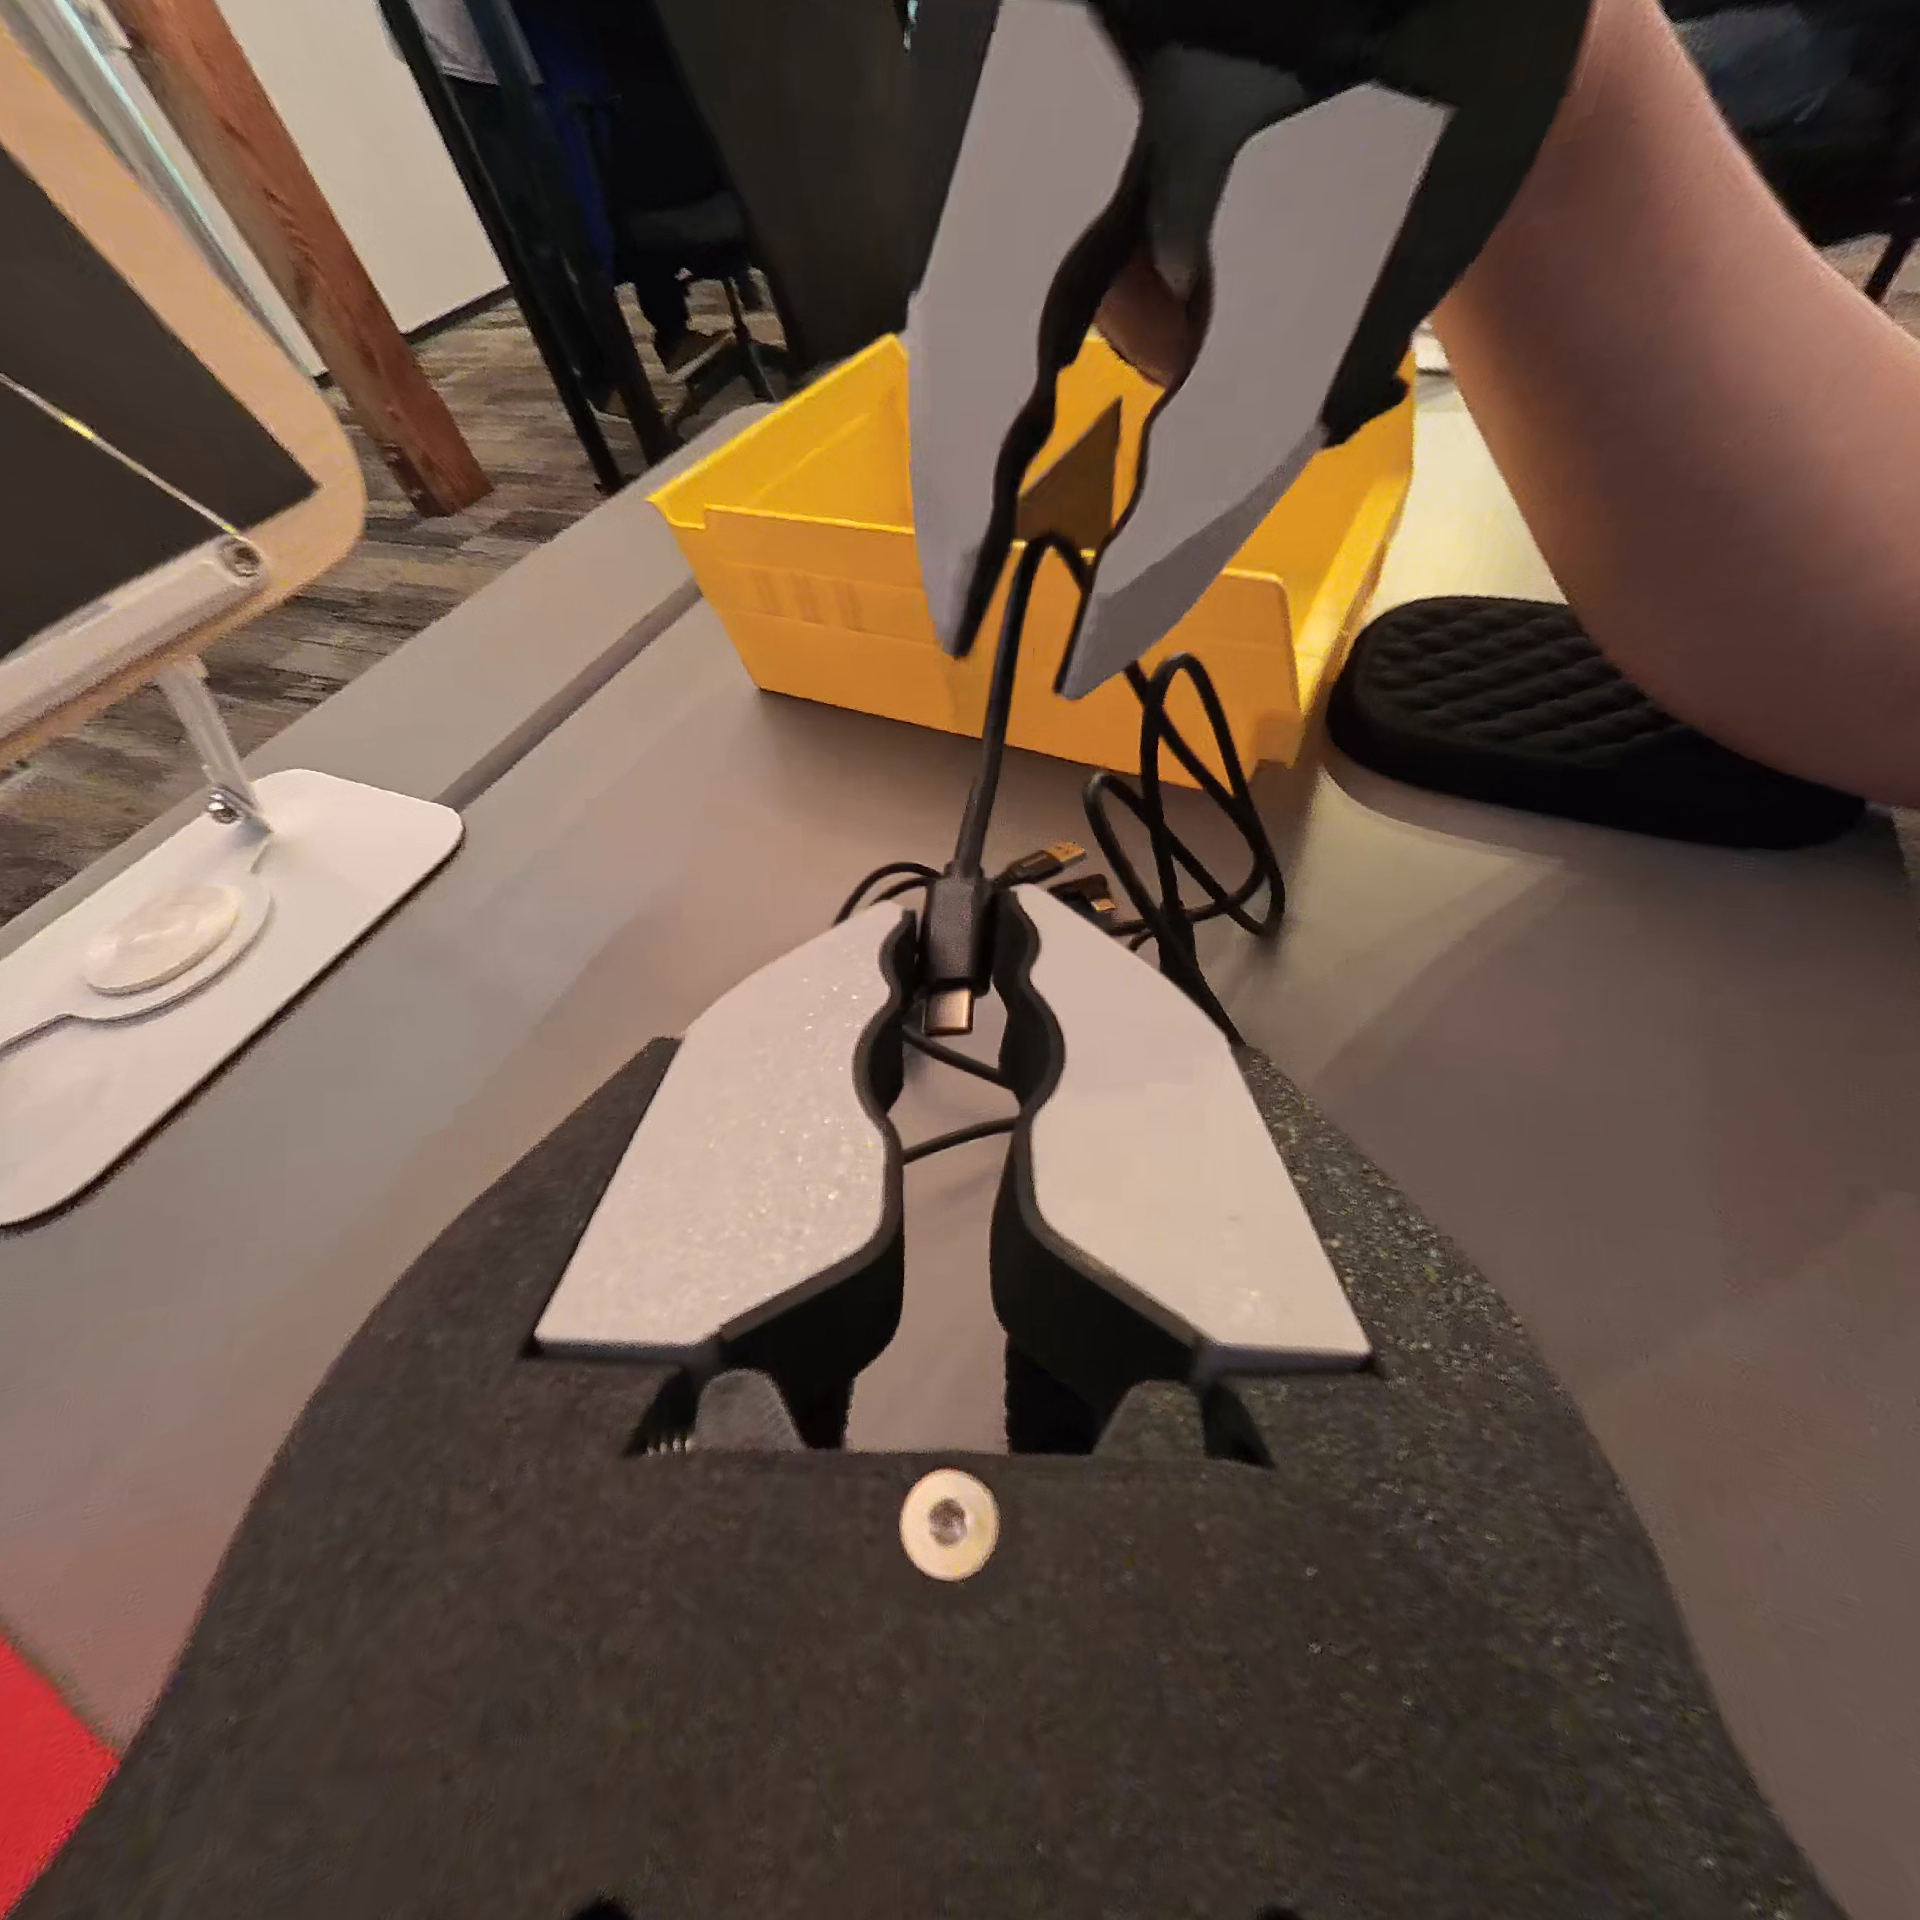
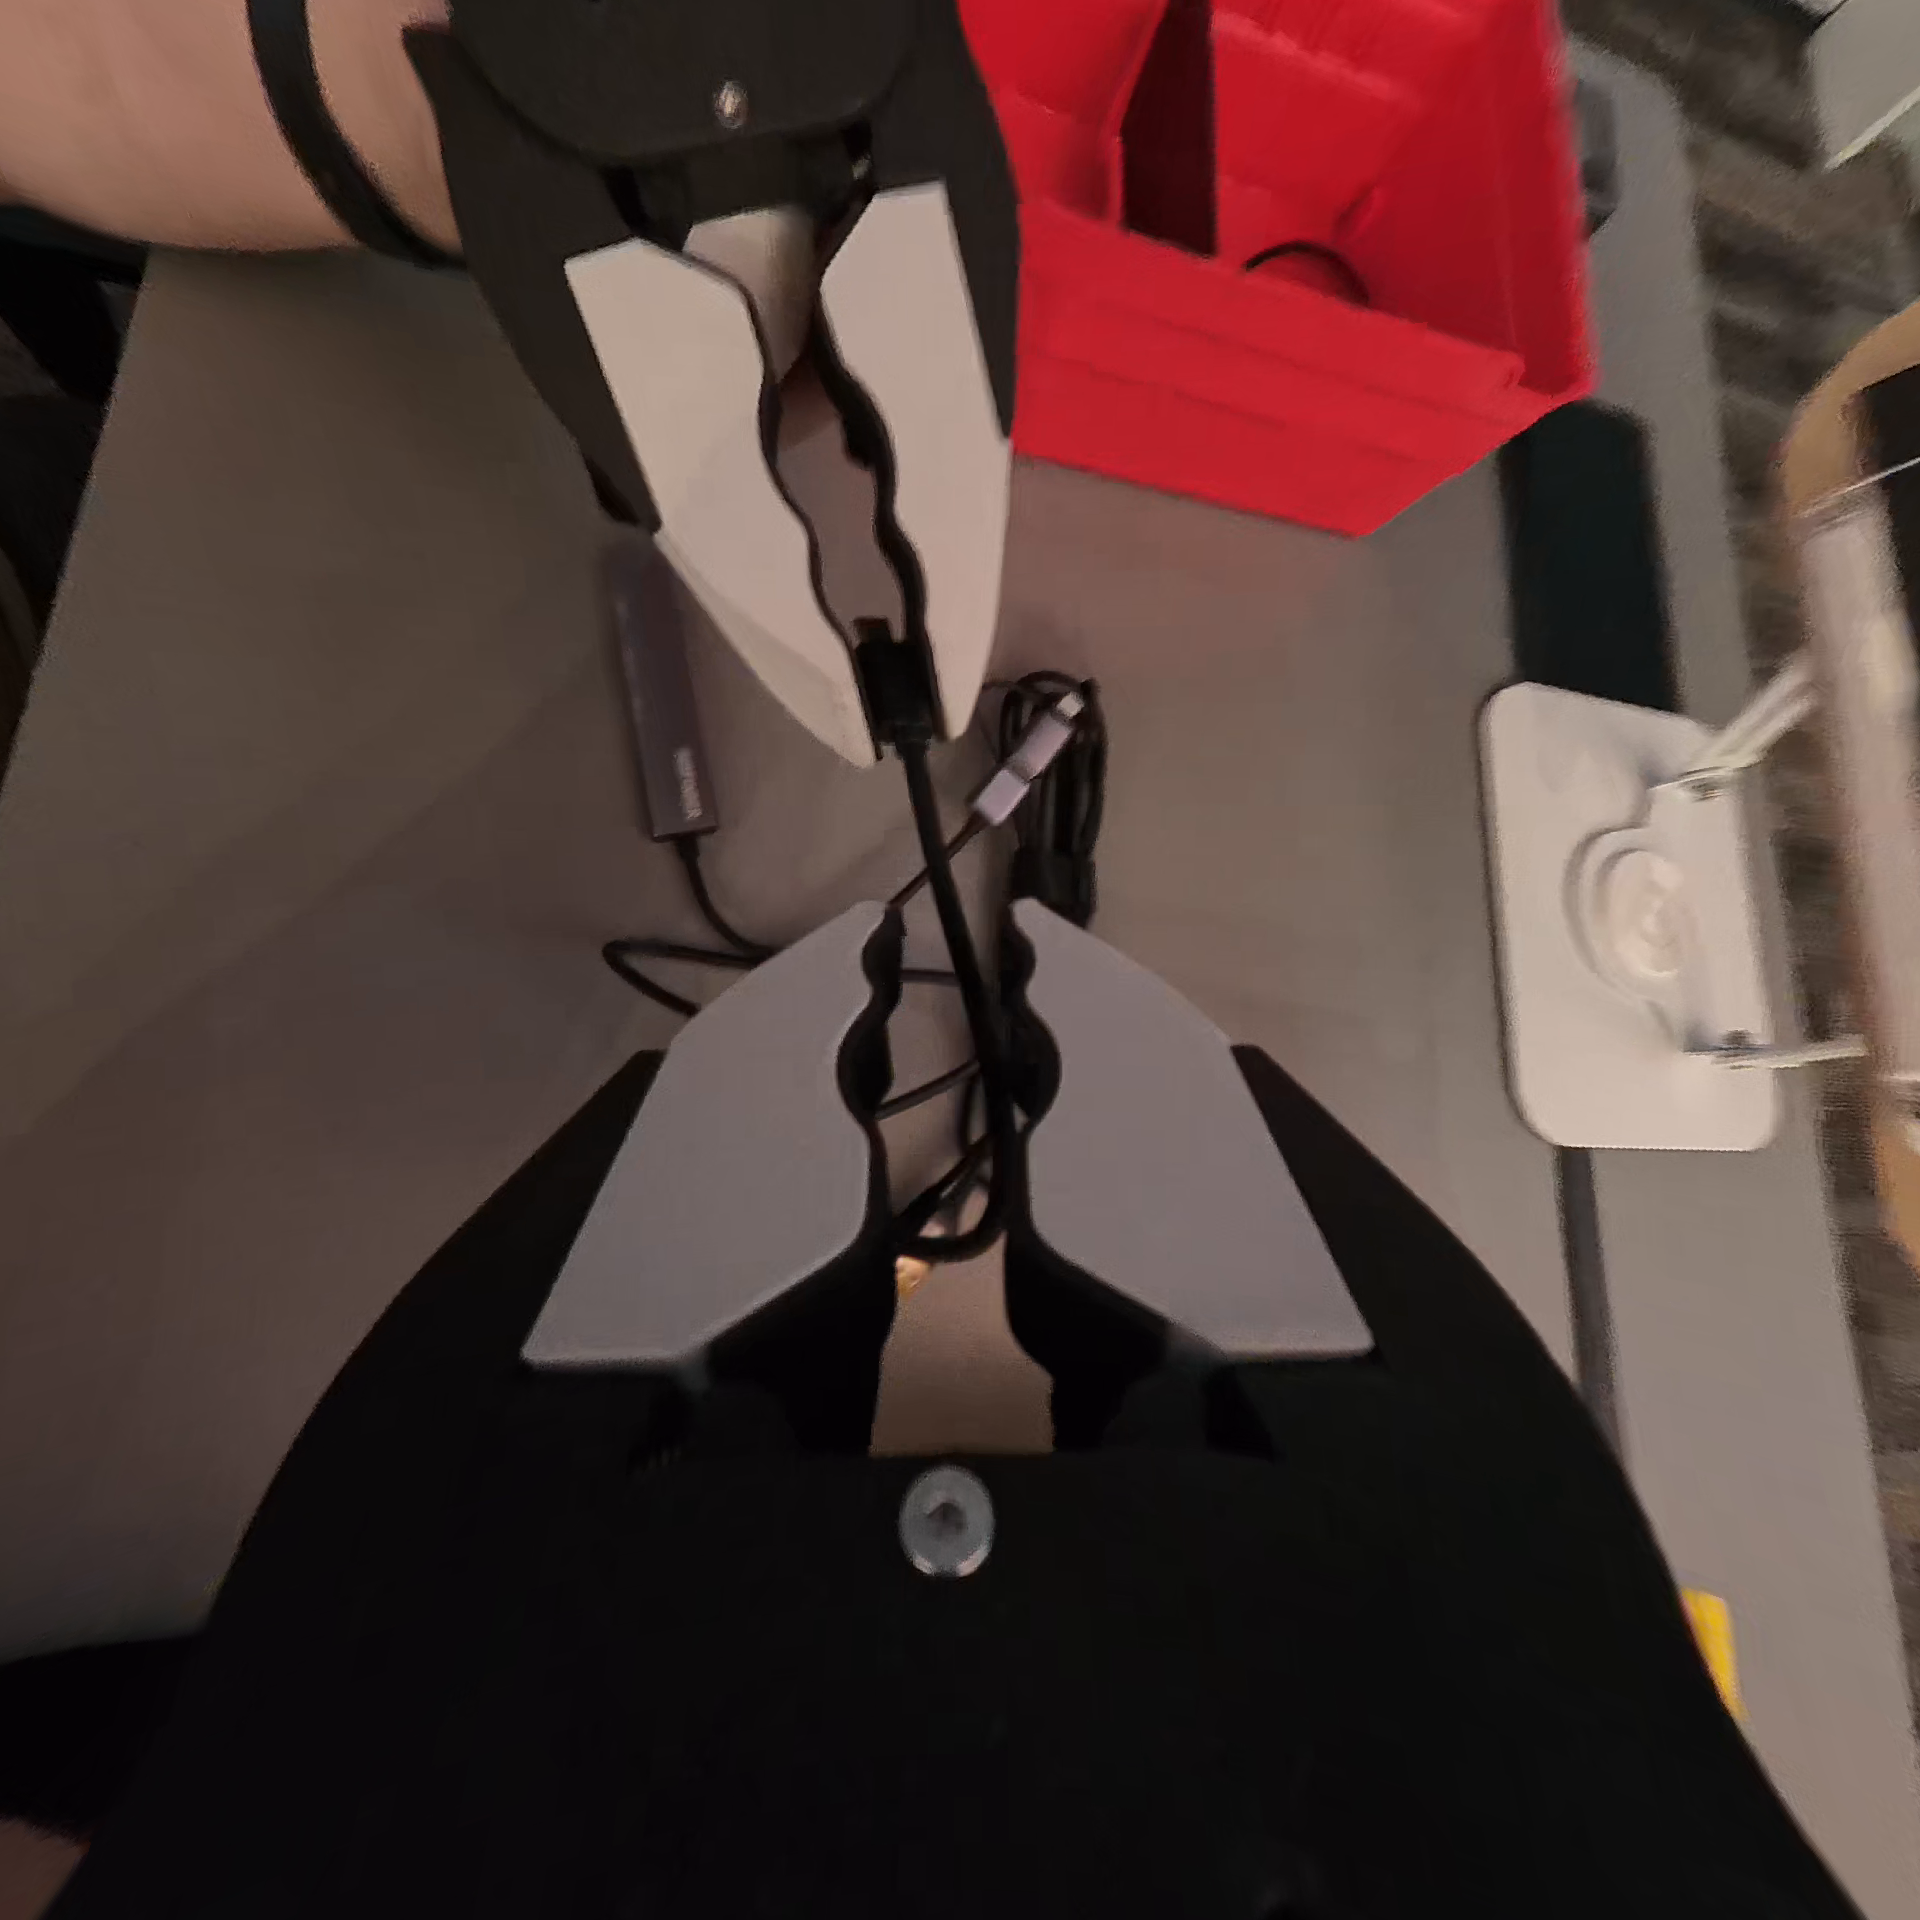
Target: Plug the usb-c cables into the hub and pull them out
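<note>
While the grey table [image 1: 520, 1039] holds a yellow bin [image 1: 831, 582], a red bin [image 2: 1247, 395] and the dark hub [image 2: 660, 707], the left gripper [image 1: 951, 935] pinches the black plug [image 1: 951, 925] of 1 usb-c cable [image 1: 997, 707]. The right gripper [image 2: 951, 935] is partly open, and that cable passes loosely between its fingers [image 2: 769, 1091].

The grey table [image 2: 312, 935] is wide open left of the USB hub [image 2: 665, 707], so a gripper could come in there. Right of the hub it's tight: loose black cables [image 2: 1060, 810] are piled just beside it. The red bin [image 2: 1278, 343] walls off the far side, and the white stand base [image 2: 1621, 914] blocks the right edge. In the left wrist view, the yellow bin [image 1: 831, 582] and a black padded rest [image 1: 1538, 707] close off the table beyond more coiled cable [image 1: 1195, 831].
</note>
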`<state>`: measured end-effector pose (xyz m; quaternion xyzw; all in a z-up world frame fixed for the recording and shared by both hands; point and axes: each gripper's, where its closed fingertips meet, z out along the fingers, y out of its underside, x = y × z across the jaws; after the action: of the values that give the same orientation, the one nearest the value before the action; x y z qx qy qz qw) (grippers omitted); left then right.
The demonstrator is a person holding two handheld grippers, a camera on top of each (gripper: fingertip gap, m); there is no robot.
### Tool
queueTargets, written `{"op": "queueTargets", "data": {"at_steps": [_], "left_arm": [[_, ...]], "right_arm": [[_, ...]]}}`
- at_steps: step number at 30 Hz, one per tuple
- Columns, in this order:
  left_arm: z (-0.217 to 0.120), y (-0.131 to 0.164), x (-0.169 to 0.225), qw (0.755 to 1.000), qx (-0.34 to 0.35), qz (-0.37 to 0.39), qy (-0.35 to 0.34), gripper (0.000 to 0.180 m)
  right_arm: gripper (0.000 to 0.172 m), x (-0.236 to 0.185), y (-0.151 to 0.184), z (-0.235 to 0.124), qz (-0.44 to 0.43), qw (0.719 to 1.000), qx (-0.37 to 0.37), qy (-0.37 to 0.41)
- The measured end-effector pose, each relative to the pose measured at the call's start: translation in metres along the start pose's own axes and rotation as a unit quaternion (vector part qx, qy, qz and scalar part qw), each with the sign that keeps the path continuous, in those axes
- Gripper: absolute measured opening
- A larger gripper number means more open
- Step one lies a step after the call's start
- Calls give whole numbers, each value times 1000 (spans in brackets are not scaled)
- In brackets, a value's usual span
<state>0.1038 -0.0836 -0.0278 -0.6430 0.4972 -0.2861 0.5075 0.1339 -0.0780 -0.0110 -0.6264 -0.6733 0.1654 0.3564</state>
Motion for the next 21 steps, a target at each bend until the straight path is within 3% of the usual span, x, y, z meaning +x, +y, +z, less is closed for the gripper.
{"op": "queueTargets", "data": {"at_steps": [4,7,8,10,12,14,17,21], "left_arm": [[-8,-4,-14,999,18,-32,-18,13],[-13,-5,-21,998,28,-52,-24,12],[-15,-5,-24,998,29,-56,-30,12],[-20,-7,-28,997,35,-62,-38,12],[-27,-9,-33,996,41,-67,-47,12],[-36,-14,-37,995,50,-70,-54,12],[-50,-20,-41,993,67,-74,-59,12],[-59,-27,-36,992,85,-76,-46,12]], "right_arm": [[26,6,-60,-42,-35,986,134,90],[25,-42,-108,-63,-34,963,267,-5],[26,-57,-114,-55,-18,960,274,-51],[37,-75,-102,-17,23,971,204,-120],[37,-74,-83,21,60,980,132,-133],[31,-72,-72,46,121,974,109,-160],[27,-56,-67,69,231,948,125,-178],[31,-29,-60,89,278,938,163,-128]]}}
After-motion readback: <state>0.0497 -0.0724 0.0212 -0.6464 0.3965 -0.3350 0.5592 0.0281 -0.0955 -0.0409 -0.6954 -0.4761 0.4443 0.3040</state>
